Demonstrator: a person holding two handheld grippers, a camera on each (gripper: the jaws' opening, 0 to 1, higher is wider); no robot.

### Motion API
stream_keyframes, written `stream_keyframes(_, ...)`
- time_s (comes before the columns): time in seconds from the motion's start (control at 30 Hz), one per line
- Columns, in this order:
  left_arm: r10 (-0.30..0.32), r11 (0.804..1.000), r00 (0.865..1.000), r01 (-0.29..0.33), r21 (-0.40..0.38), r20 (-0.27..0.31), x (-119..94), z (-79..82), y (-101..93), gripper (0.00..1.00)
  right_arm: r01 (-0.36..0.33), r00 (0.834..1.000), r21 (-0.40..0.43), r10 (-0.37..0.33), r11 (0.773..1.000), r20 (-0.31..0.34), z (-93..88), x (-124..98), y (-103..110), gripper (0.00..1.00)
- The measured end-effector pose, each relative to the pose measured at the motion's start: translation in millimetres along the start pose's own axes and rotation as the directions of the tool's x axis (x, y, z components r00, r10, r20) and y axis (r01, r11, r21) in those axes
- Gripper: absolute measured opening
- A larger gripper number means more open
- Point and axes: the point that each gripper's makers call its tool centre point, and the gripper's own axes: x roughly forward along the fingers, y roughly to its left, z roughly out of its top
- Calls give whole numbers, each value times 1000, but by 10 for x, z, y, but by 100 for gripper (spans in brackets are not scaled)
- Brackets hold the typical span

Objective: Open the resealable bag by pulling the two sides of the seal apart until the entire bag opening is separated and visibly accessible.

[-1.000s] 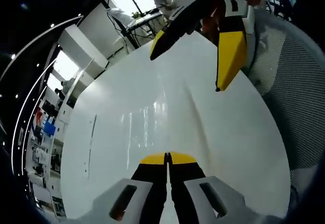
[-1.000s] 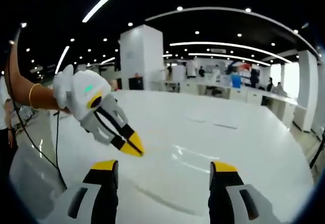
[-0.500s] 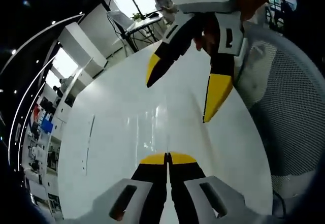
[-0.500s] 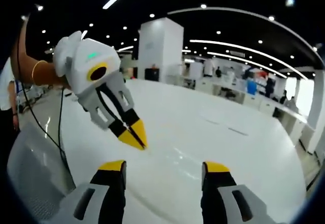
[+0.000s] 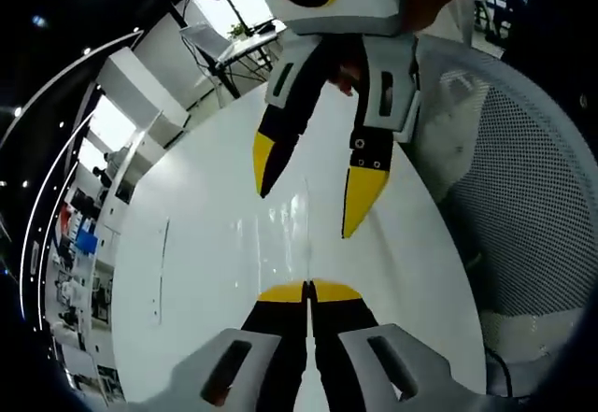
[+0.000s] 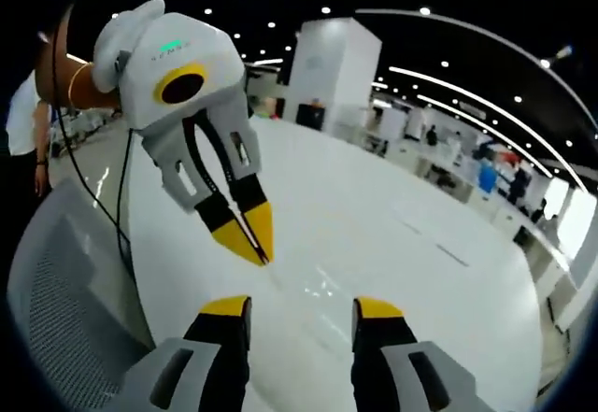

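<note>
Two yellow-tipped jaws of the left tongs (image 5: 308, 291) rise from the bottom of the left gripper view, pressed together with no gap. They sit low over the white worktop (image 5: 201, 244). Whether anything thin is pinched between them cannot be told. The right tongs (image 5: 308, 188) come down from the top of this view, held in a hand, with their jaws parted and their tips just above the worktop. Between the two tongs lies a streaky, glossy patch (image 5: 291, 220) on the worktop. It may be the clear bag, but its edges and seal cannot be made out. A grey mesh chair (image 5: 537, 206) stands along the worktop's edge.

In the right gripper view, the right tongs (image 6: 301, 311) stand moderately open at the bottom, with nothing between the jaws. The left tongs (image 6: 252, 241) reach in from the upper left, jaws closed to a point at the worktop (image 6: 402, 234), beside a faint sheen (image 6: 318, 286). The chair (image 6: 65, 281) shows at lower left.
</note>
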Motion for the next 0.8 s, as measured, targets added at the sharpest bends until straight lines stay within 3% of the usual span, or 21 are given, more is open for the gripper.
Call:
stream_keyframes(0.17, -7, 1000, 1000, 7, -4, 6, -28, 50, -63, 0, -49, 999, -32, 49, 998, -25, -18, 5, 119, 24)
stream_keyframes(0.37, -19, 1000, 1000, 19, 0, 6, -46, 80, -141, 0, -88, 995, -81, 84, 993, -59, -45, 5, 230, 20)
stream_keyframes(0.7, -30, 999, 999, 31, -15, 18, -70, 111, -247, 0, -137, 985, -138, 120, 981, -121, -136, -28, 354, 0)
stream_keyframes(0.8, -31, 999, 999, 31, -22, 23, -74, 121, -271, 0, -136, 985, -133, 120, 982, -124, -142, -32, 347, 0)
